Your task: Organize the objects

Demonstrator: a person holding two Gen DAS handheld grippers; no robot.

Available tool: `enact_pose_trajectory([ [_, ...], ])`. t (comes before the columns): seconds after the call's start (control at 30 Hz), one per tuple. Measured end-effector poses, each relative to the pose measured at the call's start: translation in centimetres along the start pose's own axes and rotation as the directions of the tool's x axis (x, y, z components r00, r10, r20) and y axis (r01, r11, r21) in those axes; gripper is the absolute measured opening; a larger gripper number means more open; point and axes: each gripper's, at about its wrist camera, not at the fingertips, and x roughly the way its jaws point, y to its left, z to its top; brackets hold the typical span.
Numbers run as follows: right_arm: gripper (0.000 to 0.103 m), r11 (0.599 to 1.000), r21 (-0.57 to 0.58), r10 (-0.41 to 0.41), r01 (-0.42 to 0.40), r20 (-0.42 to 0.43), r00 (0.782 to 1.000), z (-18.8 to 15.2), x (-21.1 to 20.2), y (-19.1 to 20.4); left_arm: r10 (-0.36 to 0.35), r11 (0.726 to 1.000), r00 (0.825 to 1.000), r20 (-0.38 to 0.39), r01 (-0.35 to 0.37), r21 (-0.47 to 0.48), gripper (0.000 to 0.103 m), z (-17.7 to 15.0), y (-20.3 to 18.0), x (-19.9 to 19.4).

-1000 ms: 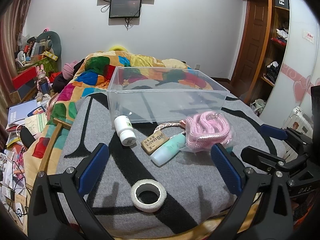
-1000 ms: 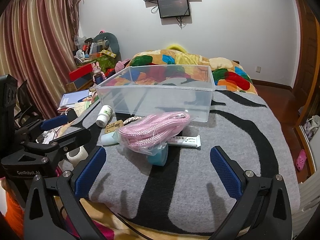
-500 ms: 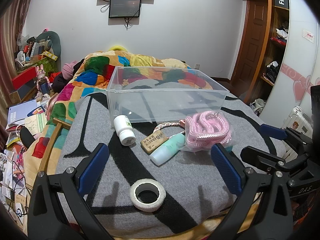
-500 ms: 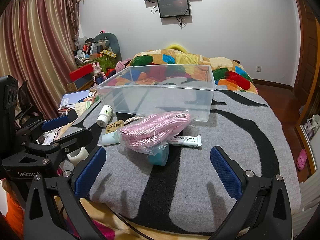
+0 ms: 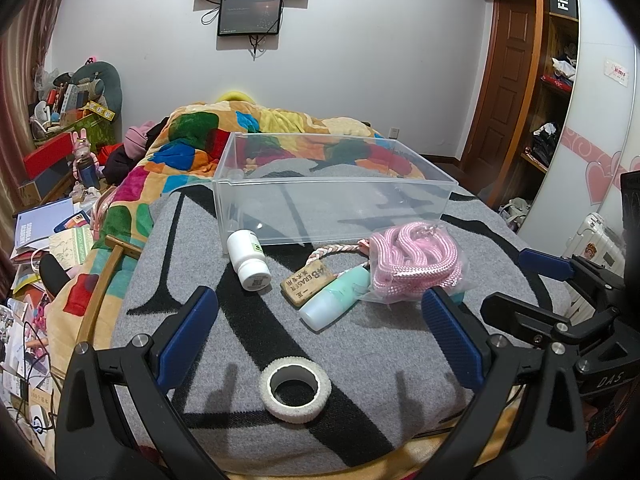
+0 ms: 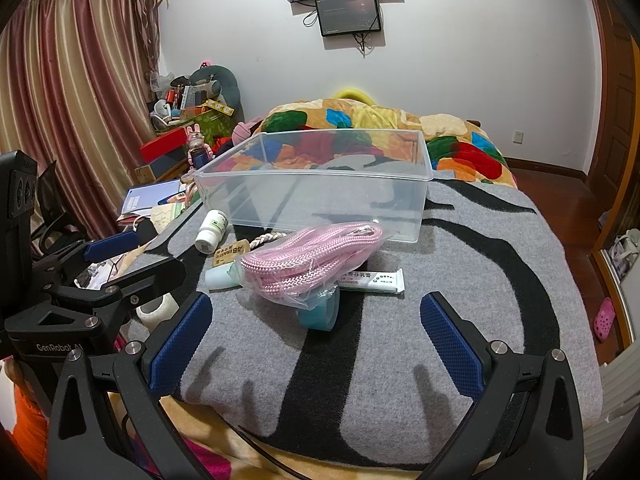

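Observation:
A clear plastic bin [image 5: 332,204] [image 6: 316,184] stands empty on the grey-and-black blanket. In front of it lie a white pill bottle [image 5: 248,260] [image 6: 211,232], a tan 4B eraser [image 5: 307,285] [image 6: 229,254], a pale teal bottle [image 5: 335,300], a bagged pink rope [image 5: 414,259] [image 6: 316,258], a white tube [image 6: 372,281], a teal tape roll [image 6: 320,312] and a white tape roll [image 5: 295,389]. My left gripper [image 5: 320,336] is open, just above the white tape roll. My right gripper [image 6: 316,344] is open, a little short of the teal roll.
The blanket [image 6: 400,340] covers a bed with a colourful quilt [image 5: 280,132] behind the bin. Clutter, books and boxes [image 5: 52,216] fill the floor at left. A door and shelves [image 5: 532,92] stand at right. The blanket's front edge is just below both grippers.
Both grippers have crept slightly forward toward the objects. Nothing on the blanket has moved.

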Motion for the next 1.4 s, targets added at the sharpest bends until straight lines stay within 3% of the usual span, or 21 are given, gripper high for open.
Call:
enact_pose_trajectory([
  [0.5,0.103,1.0,0.0,0.004,-0.004,0.016,1.0,0.0,-0.1,0.2,-0.034,0.999,0.999,-0.019,0.034,-0.018,0.103,0.0,0.0,0.6],
  [0.63,0.099,1.0,-0.005,0.014,-0.014,0.014,1.0,-0.2,0.1,-0.1,-0.033,0.999,0.999,-0.029,0.032,-0.03,0.084,-0.1,0.6,0.6],
  [0.8,0.071,0.999,-0.021,0.036,-0.037,-0.044,0.998,-0.6,1.4,-0.1,-0.024,0.999,0.999,-0.047,0.022,-0.028,0.082,-1.0,1.2,0.4],
  [0.97,0.052,0.999,-0.018,0.037,-0.038,-0.091,0.995,-1.1,3.1,-0.2,-0.015,1.0,0.995,-0.096,0.014,-0.014,0.079,-2.8,1.5,0.8],
  [1.07,0.038,0.999,-0.001,0.034,-0.035,-0.121,0.992,-1.2,4.3,-0.4,-0.017,1.0,0.992,-0.128,0.015,-0.021,0.069,-3.6,1.8,1.4],
  [1.2,0.022,0.999,0.024,0.03,-0.027,-0.132,0.991,-1.3,5.0,-0.8,-0.022,1.0,0.99,-0.138,0.019,-0.023,0.042,-3.9,1.9,1.8],
  [1.4,0.016,1.0,0.02,0.021,-0.019,-0.108,0.994,-1.3,4.1,-0.9,-0.021,1.0,0.995,-0.098,0.019,-0.015,0.039,-3.4,1.7,1.1],
])
